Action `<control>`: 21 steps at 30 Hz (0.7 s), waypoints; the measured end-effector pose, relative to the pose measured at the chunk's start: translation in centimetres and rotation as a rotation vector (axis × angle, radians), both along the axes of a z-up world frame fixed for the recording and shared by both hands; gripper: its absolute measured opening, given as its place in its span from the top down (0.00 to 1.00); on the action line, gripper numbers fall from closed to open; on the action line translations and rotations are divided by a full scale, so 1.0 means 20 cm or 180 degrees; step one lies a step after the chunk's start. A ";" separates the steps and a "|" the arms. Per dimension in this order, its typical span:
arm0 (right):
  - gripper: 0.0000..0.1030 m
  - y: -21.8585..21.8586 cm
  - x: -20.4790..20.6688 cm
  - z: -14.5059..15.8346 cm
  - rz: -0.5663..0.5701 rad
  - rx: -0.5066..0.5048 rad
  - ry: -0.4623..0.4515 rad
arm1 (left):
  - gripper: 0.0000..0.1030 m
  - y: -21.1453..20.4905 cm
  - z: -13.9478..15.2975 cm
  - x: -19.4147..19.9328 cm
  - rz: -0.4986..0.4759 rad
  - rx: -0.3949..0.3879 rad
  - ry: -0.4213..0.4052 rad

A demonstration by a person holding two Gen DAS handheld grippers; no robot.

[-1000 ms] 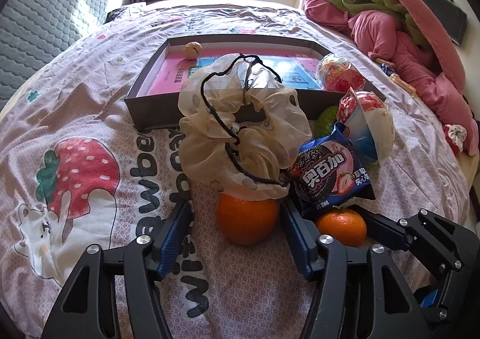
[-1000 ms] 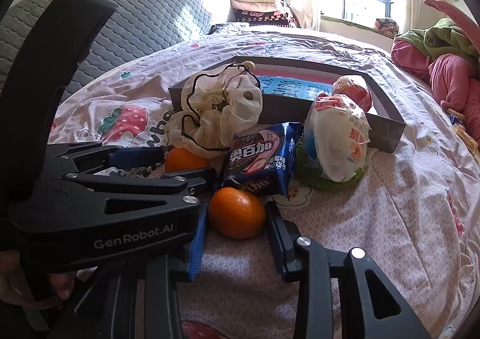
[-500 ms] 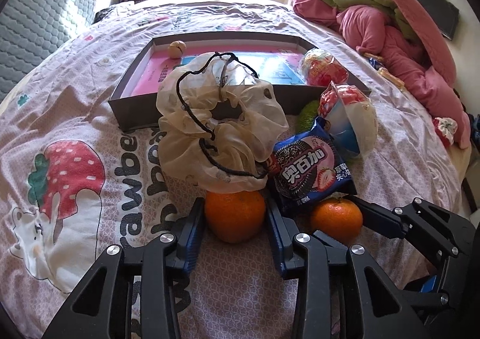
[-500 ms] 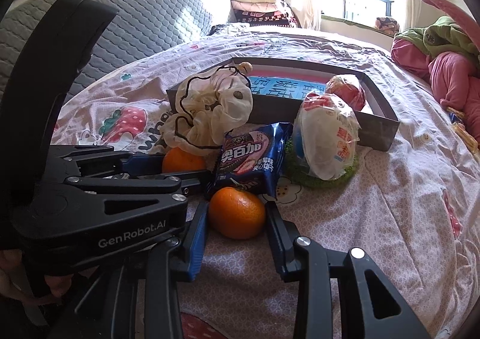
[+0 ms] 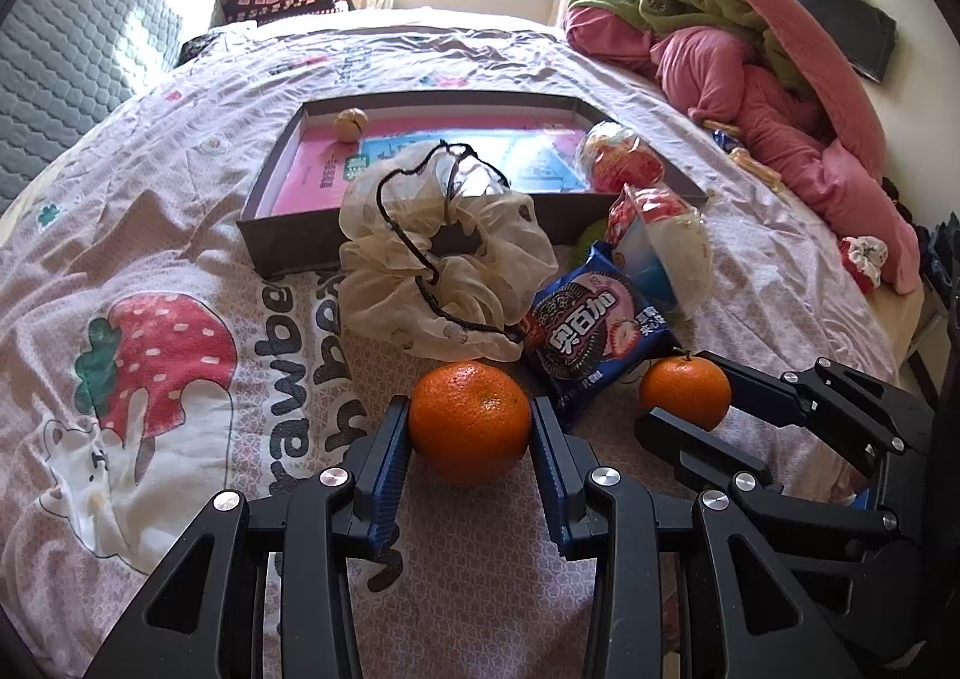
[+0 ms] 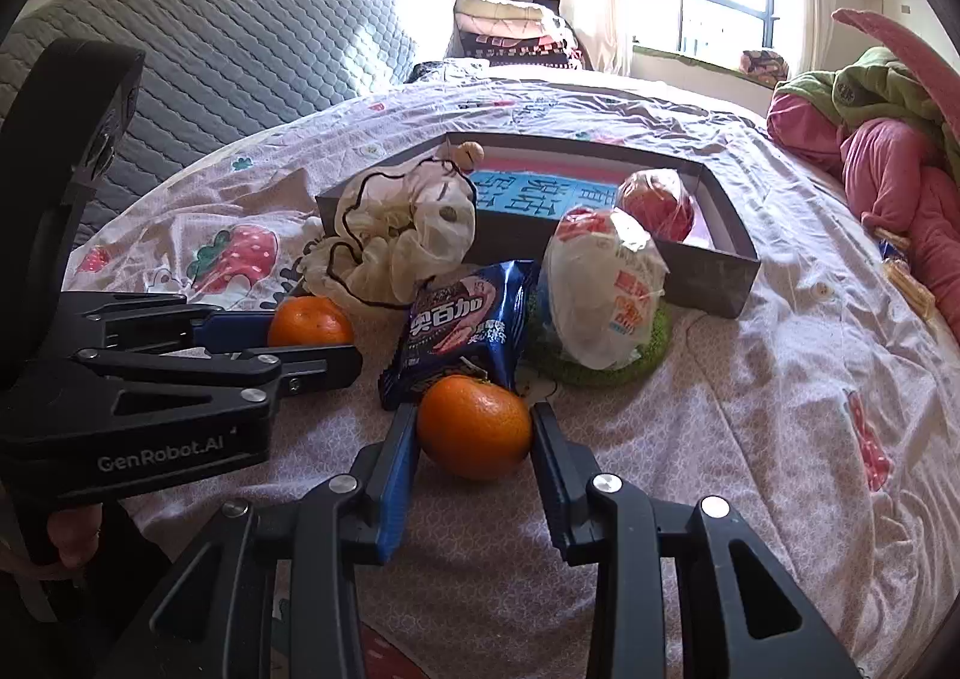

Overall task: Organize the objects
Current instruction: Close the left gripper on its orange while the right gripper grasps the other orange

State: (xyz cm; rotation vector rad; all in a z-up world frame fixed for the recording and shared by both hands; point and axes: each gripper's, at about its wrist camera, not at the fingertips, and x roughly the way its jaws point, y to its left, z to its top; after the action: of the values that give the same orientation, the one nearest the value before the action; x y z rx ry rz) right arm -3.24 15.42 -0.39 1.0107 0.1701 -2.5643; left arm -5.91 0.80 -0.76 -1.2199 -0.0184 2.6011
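My left gripper (image 5: 470, 430) is shut on the larger orange (image 5: 470, 421), which rests on the bedspread; both blue pads press its sides. To its right, my right gripper (image 5: 684, 409) is shut on the smaller orange (image 5: 684, 391). In the right wrist view the smaller orange (image 6: 474, 427) sits between the pads of my right gripper (image 6: 474, 436), and my left gripper (image 6: 300, 337) holds the larger orange (image 6: 309, 322) at the left. Just behind both lie a blue cookie packet (image 5: 594, 337), a cream scrunchie (image 5: 444, 253) and a white wrapped snack (image 5: 660, 253).
A shallow grey box (image 5: 282, 253) stands behind the pile, with a red wrapped ball (image 5: 621, 156) and a small round nut (image 5: 350, 123) inside. The white snack sits on a green mat (image 6: 600, 373). Pink and green bedding (image 5: 750, 78) is heaped at the right.
The left jaws have closed in from either side of the larger orange until the pads press on it. The right gripper keeps its grip on the smaller orange.
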 end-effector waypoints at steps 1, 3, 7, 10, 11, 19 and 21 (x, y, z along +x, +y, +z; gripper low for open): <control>0.64 0.00 0.00 0.01 0.0003 -0.0003 0.0016 | 0.61 0.00 0.01 0.01 -0.0001 -0.0007 0.0032; 0.64 0.00 0.01 0.02 0.0003 0.0004 0.0050 | 0.61 -0.01 0.02 0.02 0.0011 -0.0014 0.0082; 0.64 -0.01 0.01 0.03 0.0005 -0.0004 0.0092 | 0.61 -0.03 0.05 0.02 0.0035 0.0027 0.0134; 0.64 -0.01 0.02 0.05 0.0010 -0.0014 0.0145 | 0.61 -0.04 0.07 0.03 0.0054 0.0041 0.0177; 0.64 -0.01 0.02 0.06 0.0009 -0.0012 0.0172 | 0.61 -0.04 0.07 0.03 0.0063 0.0048 0.0187; 0.64 -0.02 0.02 0.09 0.0005 -0.0032 0.0234 | 0.61 -0.03 0.11 0.05 0.0062 0.0030 0.0333; 0.64 -0.02 0.03 0.10 0.0008 -0.0032 0.0256 | 0.61 -0.02 0.13 0.06 0.0049 0.0019 0.0401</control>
State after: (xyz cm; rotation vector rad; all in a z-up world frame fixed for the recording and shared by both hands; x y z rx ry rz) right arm -2.73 15.03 1.70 0.9038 0.1797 -2.6026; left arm -4.70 0.32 1.87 -1.0558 -0.0109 2.6840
